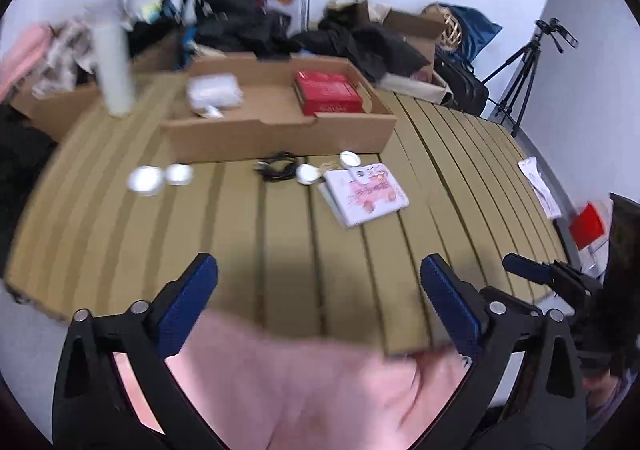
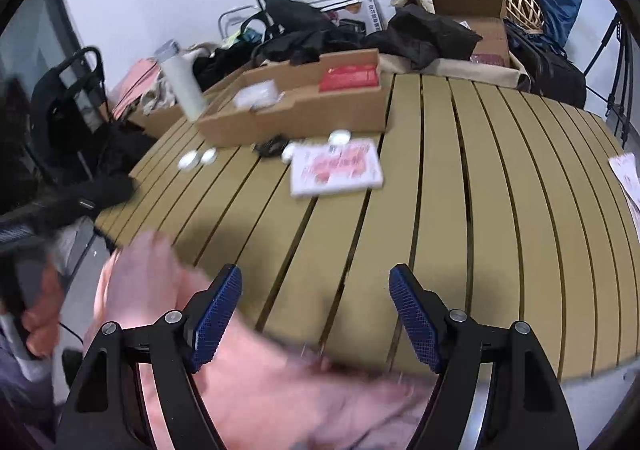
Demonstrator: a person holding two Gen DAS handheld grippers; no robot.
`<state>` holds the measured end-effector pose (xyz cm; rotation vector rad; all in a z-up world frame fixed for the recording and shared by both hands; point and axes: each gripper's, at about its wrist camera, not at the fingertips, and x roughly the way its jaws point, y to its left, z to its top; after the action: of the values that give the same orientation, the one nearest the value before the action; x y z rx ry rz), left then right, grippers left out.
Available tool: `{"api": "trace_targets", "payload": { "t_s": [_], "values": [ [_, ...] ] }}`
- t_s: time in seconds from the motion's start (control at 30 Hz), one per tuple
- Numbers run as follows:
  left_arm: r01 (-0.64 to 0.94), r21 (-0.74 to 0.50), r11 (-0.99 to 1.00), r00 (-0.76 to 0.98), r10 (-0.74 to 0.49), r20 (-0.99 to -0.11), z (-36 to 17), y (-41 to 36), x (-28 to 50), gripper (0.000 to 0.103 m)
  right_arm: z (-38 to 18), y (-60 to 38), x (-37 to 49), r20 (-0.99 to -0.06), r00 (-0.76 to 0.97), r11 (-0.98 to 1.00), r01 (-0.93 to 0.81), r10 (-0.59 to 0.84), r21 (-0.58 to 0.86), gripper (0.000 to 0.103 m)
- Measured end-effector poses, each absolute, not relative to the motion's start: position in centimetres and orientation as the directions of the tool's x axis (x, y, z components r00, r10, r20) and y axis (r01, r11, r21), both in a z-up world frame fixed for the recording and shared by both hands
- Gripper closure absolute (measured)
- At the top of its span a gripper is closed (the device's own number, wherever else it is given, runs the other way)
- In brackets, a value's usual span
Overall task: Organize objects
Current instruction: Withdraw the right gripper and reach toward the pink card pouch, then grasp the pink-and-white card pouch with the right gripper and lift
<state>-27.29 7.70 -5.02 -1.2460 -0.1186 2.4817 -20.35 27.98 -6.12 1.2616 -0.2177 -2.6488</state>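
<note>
1. Left wrist view: the left gripper (image 1: 319,282) is hanging over the near edge of the slatted bench (image 1: 460,178), jaws standing wide apart with nothing between them but bare slats and a pink cloth (image 1: 304,378) lying below, not gripped.
2. Going left to right across the far half: a white cylinder (image 1: 112,66) is standing upright at the left; two round white lids (image 1: 160,177) are lying together; a black cable (image 1: 277,166) is lying just in front of the cardboard tray (image 1: 280,134); two more white discs (image 1: 326,166) are sitting beside it; a pink-printed booklet (image 1: 366,192) is lying flat, its long axis running slantwise.
3. The tray is holding a white packet (image 1: 214,92) at left and a red box (image 1: 330,92) at right, open floor between them.
4. Loose items are all lying ahead of the jaws and well apart from them; the booklet looks nearest.
5. Right wrist view: the right gripper (image 2: 316,302) is also empty, jaws well apart, with the booklet (image 2: 336,168) lying ahead, slightly left. Judging by that, the right hand seems better lined up for it.
6. Clear slats are lying between both jaws and the items; the right half of the bench is mostly bare.
</note>
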Motion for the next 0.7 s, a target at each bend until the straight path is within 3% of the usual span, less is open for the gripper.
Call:
{"api": "trace_targets", "payload": {
  "t_s": [0.13,0.23,0.3,0.33,0.4,0.5,0.57,0.7],
  "values": [
    [-0.202,-0.332,-0.921,-0.455,0.388,-0.801,-9.5,10.6,-32.4,0.039,-7.1,29.2,-26.2,-0.757,-0.601,-0.966,0.118,-0.255,0.231,0.023],
    [-0.191,-0.372,-0.908,-0.433,0.418,-0.799,-11.4,11.8,-34.5,0.040,-8.6,29.6,-30.4,-0.770,-0.580,-0.963,0.132,-0.266,0.233,0.024],
    [-0.190,-0.380,-0.905,-0.416,0.425,-0.804,-12.1,12.4,-35.5,0.040,-9.7,29.8,-32.8,-0.780,-0.564,-0.962,0.138,-0.270,0.234,0.036],
    [-0.189,-0.380,-0.906,-0.416,0.424,-0.804,-12.4,12.6,-35.9,0.046,-10.4,29.9,-34.1,-0.787,-0.555,-0.963,0.140,-0.270,0.231,0.039],
    [-0.187,-0.391,-0.901,-0.413,0.433,-0.801,-13.0,12.9,-36.5,0.047,-11.5,30.2,-35.7,-0.795,-0.544,-0.963,0.139,-0.267,0.229,0.046],
    [-0.176,-0.413,-0.893,-0.398,0.449,-0.800,-13.7,12.8,-37.0,0.061,-13.0,30.1,-37.3,-0.807,-0.525,-0.963,0.145,-0.271,0.229,0.054],
    [-0.172,-0.423,-0.889,-0.386,0.456,-0.802,-14.1,12.9,-37.1,0.080,-13.7,29.9,-37.8,-0.808,-0.513,-0.957,0.158,-0.290,0.243,0.058],
    [-0.164,-0.457,-0.874,-0.369,0.484,-0.793,-14.7,12.6,-37.5,0.084,-14.4,29.9,-37.5,-0.798,-0.519,-0.952,0.167,-0.307,0.258,0.065]
  ]
}}
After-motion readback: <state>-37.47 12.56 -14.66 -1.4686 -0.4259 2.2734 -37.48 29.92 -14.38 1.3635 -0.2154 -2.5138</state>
